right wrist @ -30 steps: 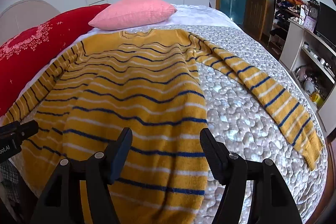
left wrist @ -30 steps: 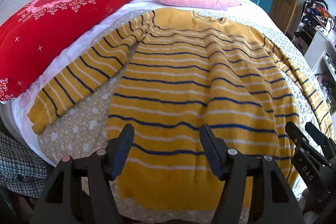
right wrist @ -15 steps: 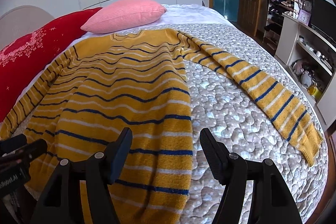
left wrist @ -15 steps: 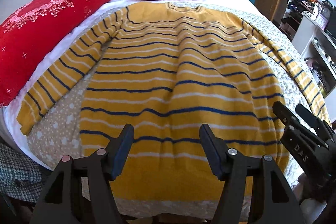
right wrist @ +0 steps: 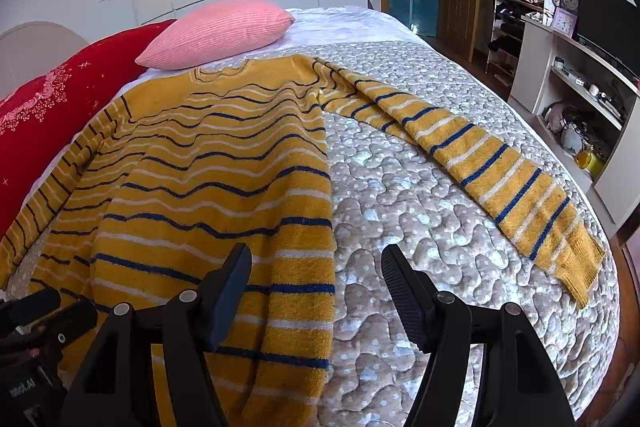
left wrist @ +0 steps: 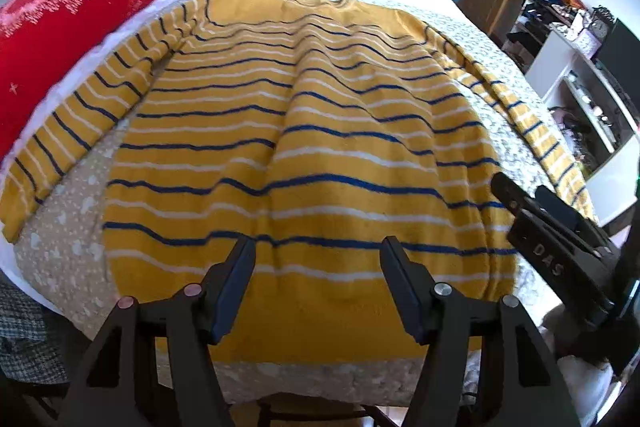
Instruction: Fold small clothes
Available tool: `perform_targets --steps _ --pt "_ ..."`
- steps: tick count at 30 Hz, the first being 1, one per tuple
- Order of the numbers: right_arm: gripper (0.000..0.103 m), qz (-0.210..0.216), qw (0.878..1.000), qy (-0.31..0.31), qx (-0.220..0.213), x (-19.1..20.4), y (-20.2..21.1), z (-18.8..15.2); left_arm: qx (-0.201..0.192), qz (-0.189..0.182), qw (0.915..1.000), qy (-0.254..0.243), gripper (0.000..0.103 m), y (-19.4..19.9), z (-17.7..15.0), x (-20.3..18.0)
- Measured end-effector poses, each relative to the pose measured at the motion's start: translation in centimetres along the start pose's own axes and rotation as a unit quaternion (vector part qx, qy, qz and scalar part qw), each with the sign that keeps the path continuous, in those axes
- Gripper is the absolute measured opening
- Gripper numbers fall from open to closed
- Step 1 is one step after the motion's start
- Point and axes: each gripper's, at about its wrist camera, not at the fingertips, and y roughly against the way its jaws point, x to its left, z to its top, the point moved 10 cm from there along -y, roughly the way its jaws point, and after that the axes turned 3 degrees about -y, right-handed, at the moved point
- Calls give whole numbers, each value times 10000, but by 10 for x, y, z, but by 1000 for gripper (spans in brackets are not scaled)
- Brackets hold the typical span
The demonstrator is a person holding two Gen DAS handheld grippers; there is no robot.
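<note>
Mustard-yellow knitted sweater (left wrist: 304,155) with navy and white stripes, spread flat on a grey quilted bedspread (right wrist: 420,211), hem nearest, neckline farthest. Directly ahead of the left gripper (left wrist: 316,287), jaws wide apart and empty, hovering over the hem band. Ahead and to the left of the right gripper (right wrist: 316,291), likewise spread open and holding nothing, with the sweater's side edge running up between its fingers. Body gently rumpled, stripes wavy. One sleeve (right wrist: 472,163) stretched diagonally off to the right of the right gripper, cuff near the bed's edge; the other sleeve (left wrist: 80,119) angled out to the left of the left gripper. Beyond the collar, a pink ribbed pillow (right wrist: 220,31); left of that, a red embroidered cushion (left wrist: 72,19).

Hem corners partly hidden behind the black gripper fingers. Far sleeve cuff in the left view cut off by the right gripper's body. Shelf clutter at far right too small to make out.
</note>
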Motion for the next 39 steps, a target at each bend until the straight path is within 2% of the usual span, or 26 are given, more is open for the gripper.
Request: perform_targets --steps 9,22,33,39 --pt "73 -62 9999 37 73 2 -2 -4 23 -530 9986 -1 64 5 -6 -16" --pt "73 -119 9996 203 123 12 -4 -10 122 -813 9965 163 64 2 -13 -10" --pt "73 -211 9991 349 77 23 -3 -7 -20 -753 9970 189 64 6 -7 6" --pt "74 -203 9985 500 131 35 -9 -9 25 -776 9965 316 64 1 -7 16"
